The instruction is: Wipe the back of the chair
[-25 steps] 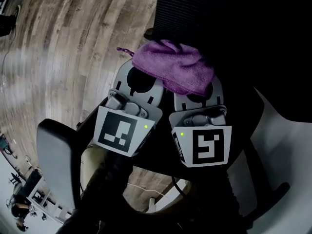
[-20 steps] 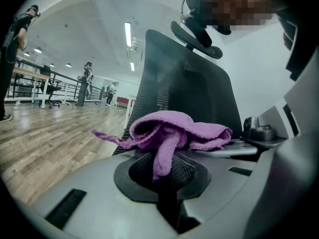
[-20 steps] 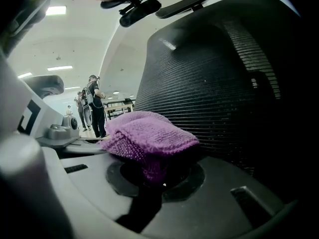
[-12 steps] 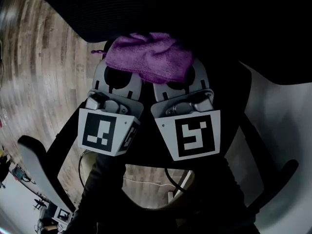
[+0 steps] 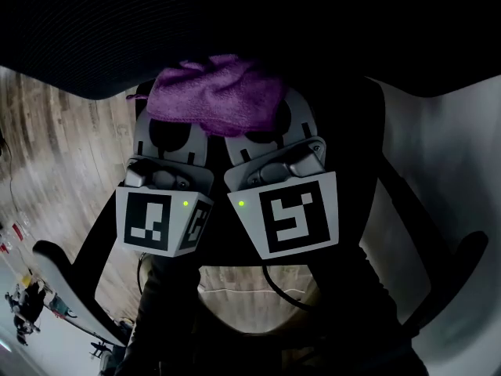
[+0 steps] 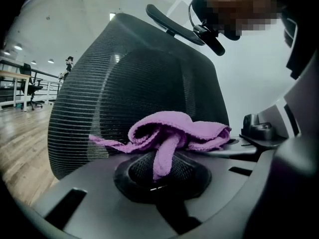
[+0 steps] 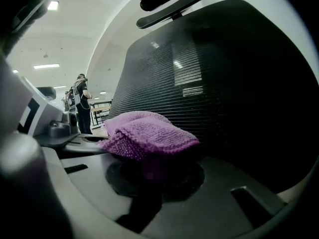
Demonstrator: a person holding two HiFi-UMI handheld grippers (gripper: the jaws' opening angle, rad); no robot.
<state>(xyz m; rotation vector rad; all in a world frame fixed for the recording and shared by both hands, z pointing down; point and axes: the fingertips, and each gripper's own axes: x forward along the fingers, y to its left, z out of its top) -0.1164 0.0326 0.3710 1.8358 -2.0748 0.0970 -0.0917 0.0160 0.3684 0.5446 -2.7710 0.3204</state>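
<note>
Closest to me, my left gripper [image 5: 168, 128] and right gripper [image 5: 270, 128] sit side by side. Each has its jaws drawn together on the fluffy purple microfibre cloth [image 5: 211, 96]. The cloth bridges both tips (one loose strand hangs down the middle of the left jaws) and bunches thicker over the right one. Just past the tips, the cloth touches the curved black mesh back of the office chair [image 5: 235, 22], which fills most of both gripper views. Beyond and to the left lies the pale wood-plank floor [image 5: 55, 155].
</note>
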